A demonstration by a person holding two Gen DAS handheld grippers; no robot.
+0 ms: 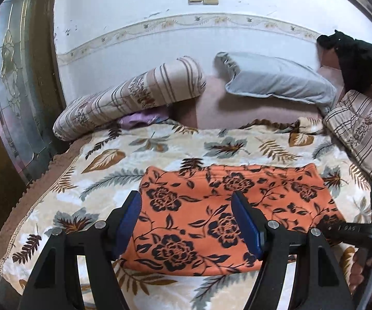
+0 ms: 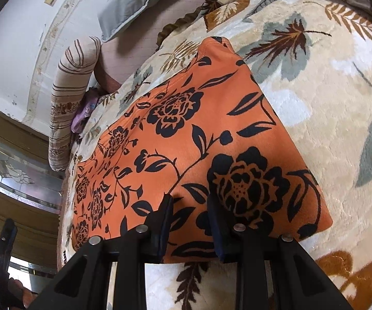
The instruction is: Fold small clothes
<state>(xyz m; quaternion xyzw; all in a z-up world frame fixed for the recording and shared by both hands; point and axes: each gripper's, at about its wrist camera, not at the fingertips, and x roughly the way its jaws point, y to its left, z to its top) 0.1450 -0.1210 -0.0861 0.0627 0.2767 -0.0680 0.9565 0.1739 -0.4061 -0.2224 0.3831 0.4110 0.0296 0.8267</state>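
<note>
An orange cloth with black flowers (image 1: 211, 211) lies flat and folded into a rectangle on the leaf-patterned blanket (image 1: 124, 160). My left gripper (image 1: 186, 201) is wide open just above the cloth's near left part, holding nothing. In the right wrist view the same cloth (image 2: 186, 139) fills the middle. My right gripper (image 2: 189, 199) stands over the cloth's near edge with its jaws partly open and a clear gap between the blue pads; nothing is held. The right gripper's body also shows at the right edge of the left wrist view (image 1: 361, 230).
A striped bolster (image 1: 129, 95), a grey pillow (image 1: 276, 80) and a second striped cushion (image 1: 361, 129) lie at the bed's far end by the wall. A purple cloth (image 1: 139, 120) sits under the bolster. A glass-panelled door (image 1: 13, 90) stands at left.
</note>
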